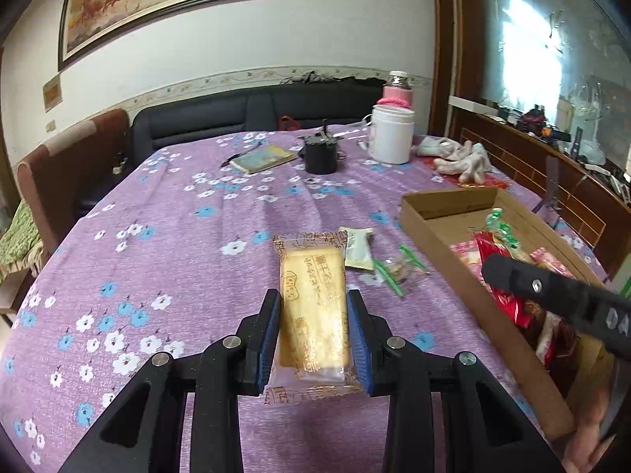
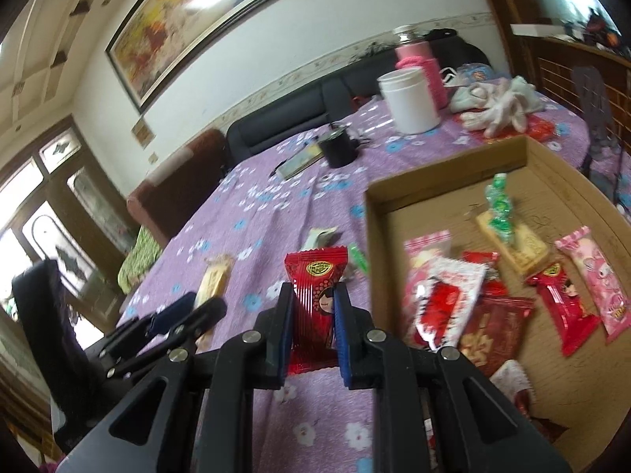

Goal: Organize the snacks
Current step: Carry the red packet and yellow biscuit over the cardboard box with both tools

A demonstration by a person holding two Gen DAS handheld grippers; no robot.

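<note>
The right gripper (image 2: 313, 329), clamped on a red snack packet (image 2: 315, 307), sits just left of the cardboard box (image 2: 374, 228), nearer than the left gripper (image 1: 313, 339) gripping a yellow biscuit pack (image 1: 313, 307) lengthwise

The right gripper (image 2: 313, 295) was clamped on a red snack packet (image 2: 315, 299) above the purple floral tablecloth (image 2: 252, 213), just left of a cardboard box (image 2: 453, 165) holding assorted wrapped snacks, while the left gripper (image 2: 197, 303) gripped a yellow biscuit packet (image 2: 215, 280).
</note>
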